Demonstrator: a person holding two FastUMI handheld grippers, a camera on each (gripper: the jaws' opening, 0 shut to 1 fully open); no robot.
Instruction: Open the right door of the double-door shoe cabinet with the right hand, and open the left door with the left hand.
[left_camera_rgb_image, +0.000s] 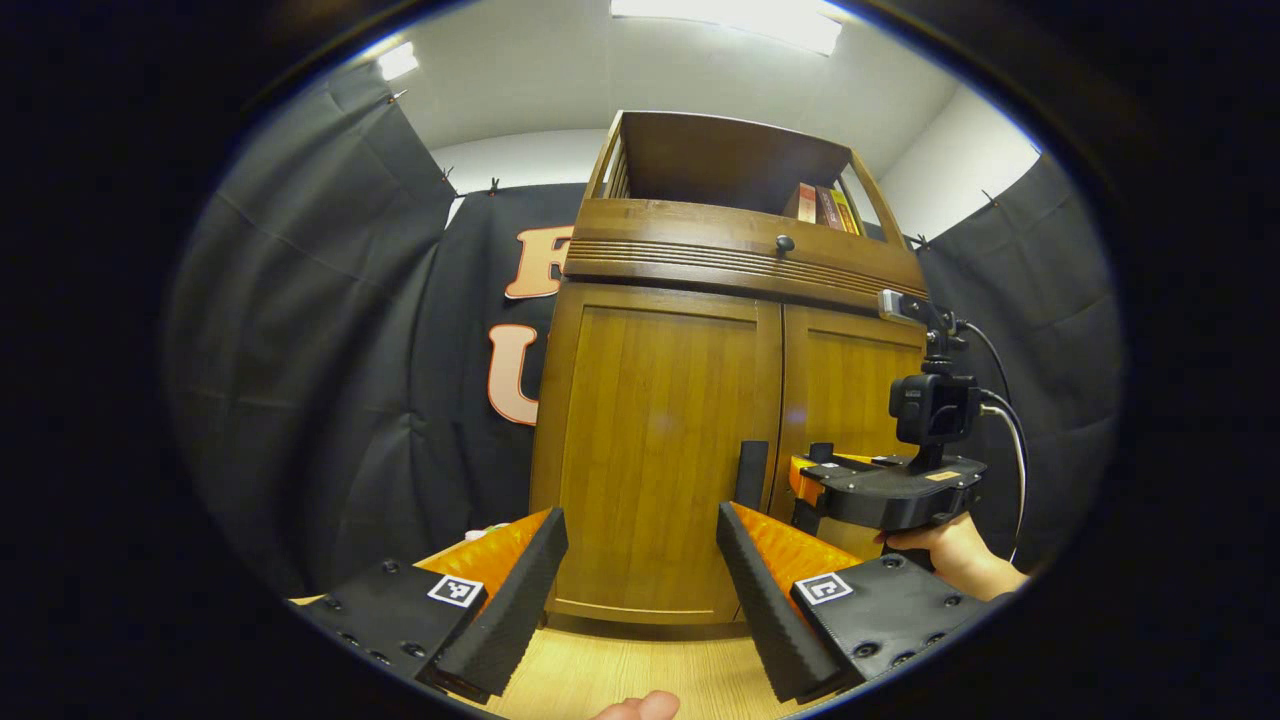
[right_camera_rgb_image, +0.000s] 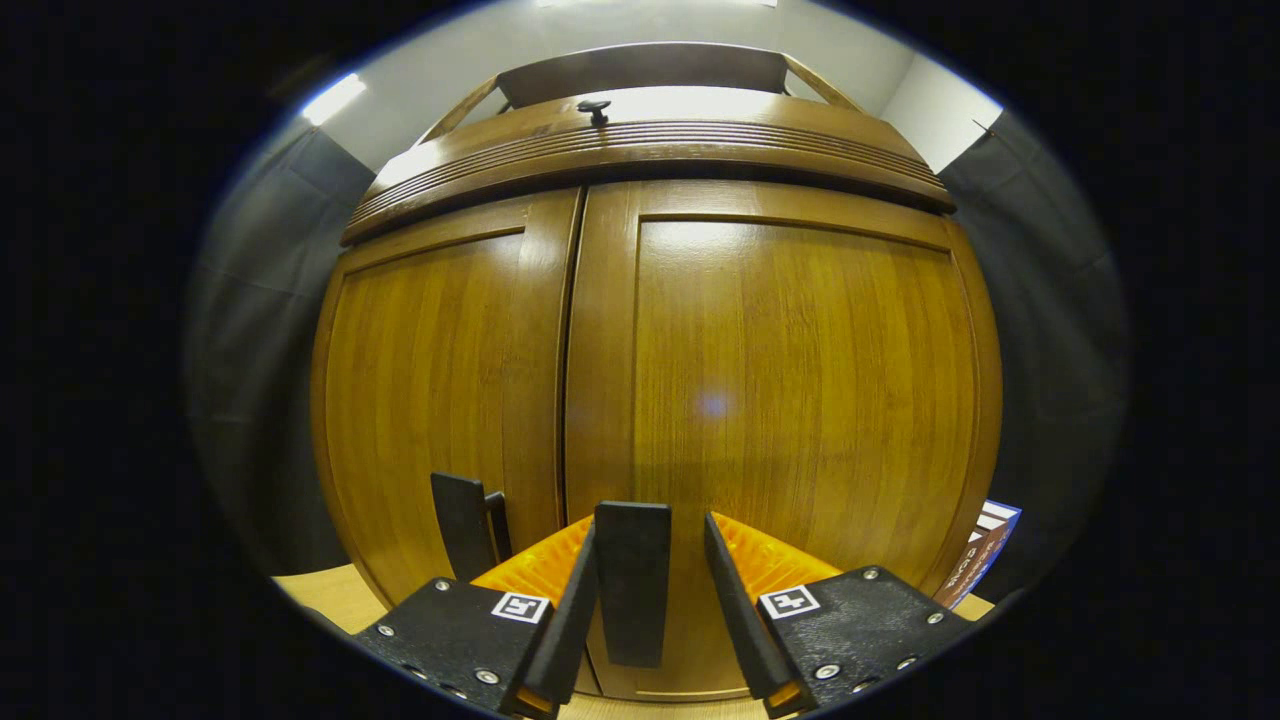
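The wooden shoe cabinet (left_camera_rgb_image: 650, 300) stands in front of me with both doors closed. In the right gripper view, the right door (right_camera_rgb_image: 800, 400) has a dark upright handle (right_camera_rgb_image: 632, 600) near the centre seam. My right gripper (right_camera_rgb_image: 650, 525) is open and straddles this handle, with a gap on the handle's right side. The left door (right_camera_rgb_image: 430, 400) carries its own handle (right_camera_rgb_image: 460, 525). In the left gripper view, my left gripper (left_camera_rgb_image: 640, 590) is open, a short way off the left door (left_camera_rgb_image: 650, 450) and below its handle (left_camera_rgb_image: 752, 475). The right gripper (left_camera_rgb_image: 815, 470) is at the right door (left_camera_rgb_image: 860, 390), held by a hand (left_camera_rgb_image: 950, 555).
A drawer with a small knob (left_camera_rgb_image: 784, 243) runs above the doors, and books (left_camera_rgb_image: 825, 207) stand on the open top shelf. A box (right_camera_rgb_image: 985, 555) sits by the cabinet's lower right corner. Light wooden floor (left_camera_rgb_image: 620, 680) lies below. Black cloth walls hang on both sides.
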